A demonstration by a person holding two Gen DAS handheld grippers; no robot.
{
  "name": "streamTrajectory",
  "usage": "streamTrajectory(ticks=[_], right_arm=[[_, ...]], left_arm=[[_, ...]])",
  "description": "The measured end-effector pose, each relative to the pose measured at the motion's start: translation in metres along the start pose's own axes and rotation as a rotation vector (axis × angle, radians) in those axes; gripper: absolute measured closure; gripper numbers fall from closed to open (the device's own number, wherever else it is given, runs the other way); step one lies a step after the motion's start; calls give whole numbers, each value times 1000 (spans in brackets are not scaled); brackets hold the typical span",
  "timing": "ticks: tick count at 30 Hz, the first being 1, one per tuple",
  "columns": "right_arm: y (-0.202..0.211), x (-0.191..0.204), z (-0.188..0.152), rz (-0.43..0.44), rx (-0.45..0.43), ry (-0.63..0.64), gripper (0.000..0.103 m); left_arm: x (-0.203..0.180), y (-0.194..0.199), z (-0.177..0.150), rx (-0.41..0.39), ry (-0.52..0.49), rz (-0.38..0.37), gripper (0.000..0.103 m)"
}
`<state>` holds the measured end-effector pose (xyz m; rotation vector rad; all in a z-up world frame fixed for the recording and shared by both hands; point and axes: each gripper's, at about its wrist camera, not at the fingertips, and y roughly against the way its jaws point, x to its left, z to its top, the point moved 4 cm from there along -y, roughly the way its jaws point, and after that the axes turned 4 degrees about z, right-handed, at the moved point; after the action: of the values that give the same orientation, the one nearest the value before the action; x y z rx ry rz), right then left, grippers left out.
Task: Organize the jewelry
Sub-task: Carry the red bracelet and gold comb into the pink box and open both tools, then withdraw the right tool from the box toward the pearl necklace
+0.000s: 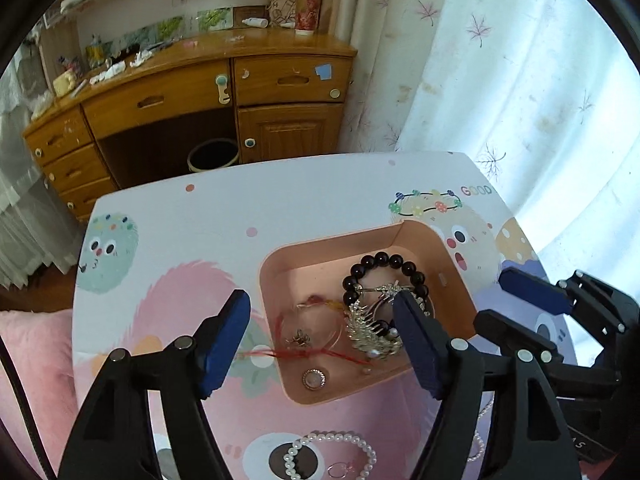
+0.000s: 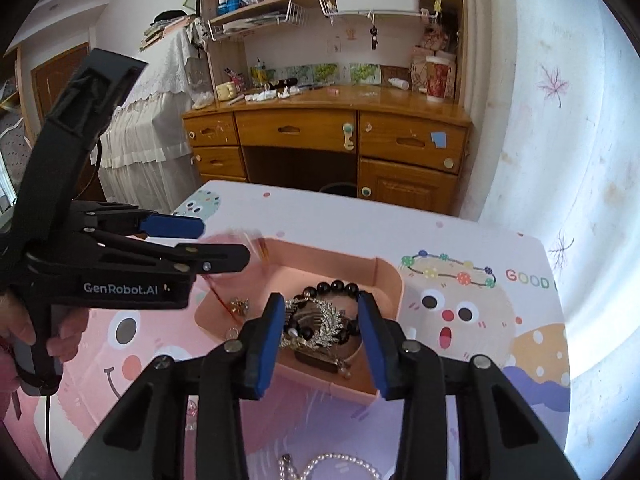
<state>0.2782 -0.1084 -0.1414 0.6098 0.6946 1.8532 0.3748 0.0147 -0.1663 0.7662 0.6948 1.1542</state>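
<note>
A pink tray (image 1: 432,248) (image 2: 384,276) sits on the cartoon-print table. It holds a black bead bracelet (image 1: 384,260) (image 2: 336,286), a silver leaf hair comb (image 1: 366,330) (image 2: 324,320), a red string (image 1: 320,354), a small charm (image 1: 299,337) (image 2: 239,305) and a round pendant (image 1: 314,380). My left gripper (image 1: 322,334) (image 2: 224,242) is open above the tray's left part, empty. My right gripper (image 2: 322,344) (image 1: 516,300) is open, its blue pads either side of the comb and bracelet, holding nothing. A pearl necklace (image 1: 332,446) (image 2: 340,464) lies on the table in front of the tray.
A small pink ring (image 1: 338,470) lies by the pearls. A wooden desk (image 2: 332,132) with drawers and a bin (image 1: 214,154) stands beyond the table. A curtain (image 1: 520,80) hangs at the right. A pink cushion (image 1: 28,360) lies at the left.
</note>
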Motion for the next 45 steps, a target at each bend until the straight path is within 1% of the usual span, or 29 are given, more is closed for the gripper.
streamTrajectory(ticks=[2,4,7,10,14,17,19,22,27,29,33,36,39,42,44,45], right_arm=[[0,-2,-2,2,12,-14,65],[2,-3,-4,4,19,-31,65],[5,-5,-8,4,31,-53,65],[8,-9,-14,-15,58,-78,65],[14,-19,-29,-22,100,-160,65],[18,-27,-46,-24,151,-248,65],[20,-30,-59,-23,184,-302,65],[23,-34,-82,-18,236,-387,65],[26,-30,-115,35,318,-537,65],[26,-26,-123,48,343,-579,65],[25,-18,-138,89,382,-649,65],[23,-13,-143,94,402,-663,65],[21,-7,-147,72,426,-640,65],[20,1,-148,38,444,-584,65],[18,7,-149,2,458,-524,65],[17,9,-149,-16,465,-494,65]], left_arm=[[2,2,-1,-1,8,0,30],[4,2,-3,5,7,17,28],[9,5,-8,11,12,36,28],[16,11,-16,19,36,46,28],[26,20,-32,29,59,53,28],[34,28,-49,41,66,79,28],[38,33,-63,50,82,84,28],[44,40,-87,61,133,90,28],[41,49,-126,85,165,60,28],[35,51,-142,104,158,44,28],[19,48,-172,168,129,18,28],[8,44,-192,202,104,17,33],[2,41,-201,211,82,22,38],[-1,37,-205,204,85,20,48],[-2,34,-206,200,86,27,56],[-3,32,-206,200,81,35,58]])
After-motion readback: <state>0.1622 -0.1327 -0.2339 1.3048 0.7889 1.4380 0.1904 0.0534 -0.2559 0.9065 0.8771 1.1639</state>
